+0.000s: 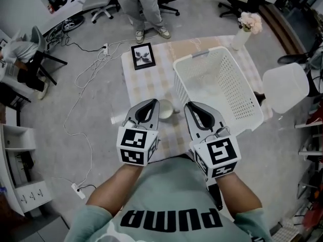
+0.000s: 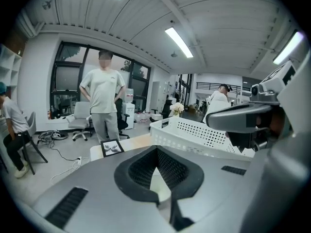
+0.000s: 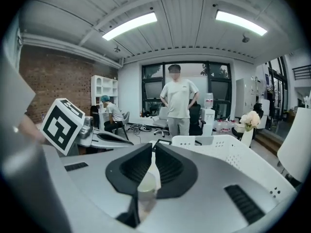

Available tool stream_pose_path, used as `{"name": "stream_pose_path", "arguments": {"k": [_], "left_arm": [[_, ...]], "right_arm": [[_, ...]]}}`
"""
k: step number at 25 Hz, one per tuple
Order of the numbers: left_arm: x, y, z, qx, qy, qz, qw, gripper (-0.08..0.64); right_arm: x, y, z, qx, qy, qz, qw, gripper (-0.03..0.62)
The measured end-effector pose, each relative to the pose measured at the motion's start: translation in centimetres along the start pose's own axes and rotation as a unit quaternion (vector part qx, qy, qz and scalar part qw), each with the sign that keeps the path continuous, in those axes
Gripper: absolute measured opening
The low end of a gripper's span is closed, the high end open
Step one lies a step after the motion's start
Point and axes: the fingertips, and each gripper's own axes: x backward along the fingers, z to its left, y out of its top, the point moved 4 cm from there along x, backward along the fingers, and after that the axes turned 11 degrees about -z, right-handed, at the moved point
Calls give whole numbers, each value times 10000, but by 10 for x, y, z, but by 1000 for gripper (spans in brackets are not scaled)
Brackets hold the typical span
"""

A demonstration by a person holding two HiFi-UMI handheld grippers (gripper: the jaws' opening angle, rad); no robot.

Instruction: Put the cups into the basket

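The left gripper [image 1: 153, 102] had its jaws closed tip to tip, and only a pale patch showed through the hollow behind them. The right gripper [image 1: 190, 105], level with it and just to its right, had its jaws together but for a thin slit at the tips. A white cup [image 1: 165, 108] stood upright on the checked tablecloth [image 1: 137, 87] between the two grippers, just ahead of their tips and outside the basket. A blurred pale cup rim also showed through the hollow of the right jaws; whether it was the same cup, or touched the pads, was unclear. Ahead and to the right of the right gripper stood the white perforated basket [image 1: 238, 91], its near corner just beside that gripper and its near wall rising between the cup and its inside. The inside looked pale and blurred, so its contents could not be made out. Farther ahead of the left gripper a black picture frame [image 1: 143, 55] lay flat on the cloth. Beyond the basket's far corner stood a white vase of pale flowers [image 1: 242, 35]. Past the table's far edge stood a person [image 1: 146, 6]
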Motion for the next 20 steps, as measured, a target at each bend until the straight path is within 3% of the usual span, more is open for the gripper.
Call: {"name": "stream_pose_path", "arguments": {"k": [6, 17, 20], "left_arm": [[26, -18, 18, 76, 189, 42, 9998, 2], [44, -43, 26, 66, 336, 174, 9993, 2], [43, -51, 27, 48, 327, 251, 9991, 2]], "right_arm": [[-11, -42, 39, 153, 160, 394, 9990, 32], [-25, -93, 56, 215, 157, 735, 9969, 41], [-31, -101, 57, 158, 216, 834, 9962, 170]]}}
